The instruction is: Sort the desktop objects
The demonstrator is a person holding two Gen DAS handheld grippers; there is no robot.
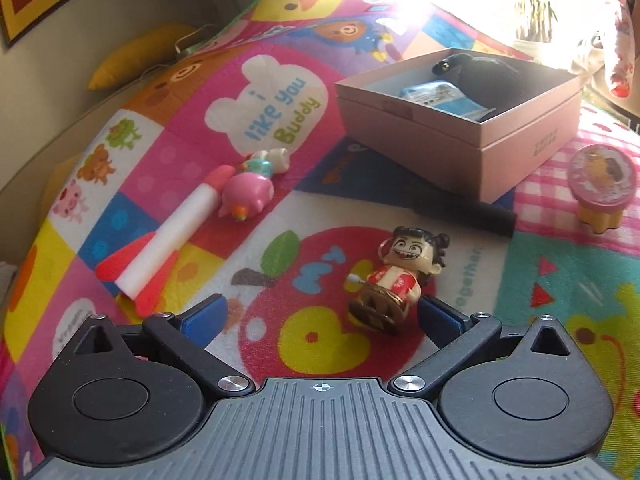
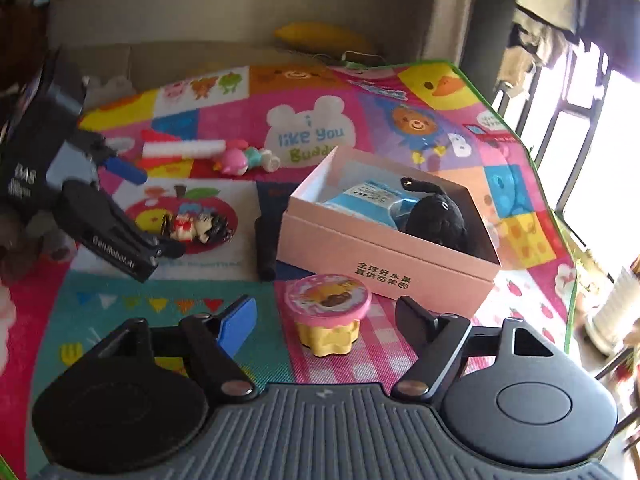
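Note:
A pink open box (image 1: 500, 156) (image 2: 384, 268) holds a black plush (image 2: 438, 220) and a blue packet (image 2: 370, 198). A doll figure in red (image 1: 394, 280) (image 2: 196, 226) lies on the mat just ahead of my open left gripper (image 1: 324, 316), near its right finger. My left gripper also shows in the right wrist view (image 2: 152, 216). A pink-lidded yellow cup toy (image 1: 602, 188) (image 2: 328, 316) stands between the fingers of my open right gripper (image 2: 326, 320). A red and white rocket (image 1: 168, 244) (image 2: 182, 148) and a pink bird toy (image 1: 246, 194) (image 2: 236, 160) lie at the left.
A black stick-shaped object (image 1: 464, 210) (image 2: 266, 248) lies beside the box's left wall. All sits on a colourful cartoon mat (image 1: 280, 108) (image 2: 320, 92). A yellow cushion (image 2: 324, 38) and a wall are behind; a window (image 2: 592, 128) is at the right.

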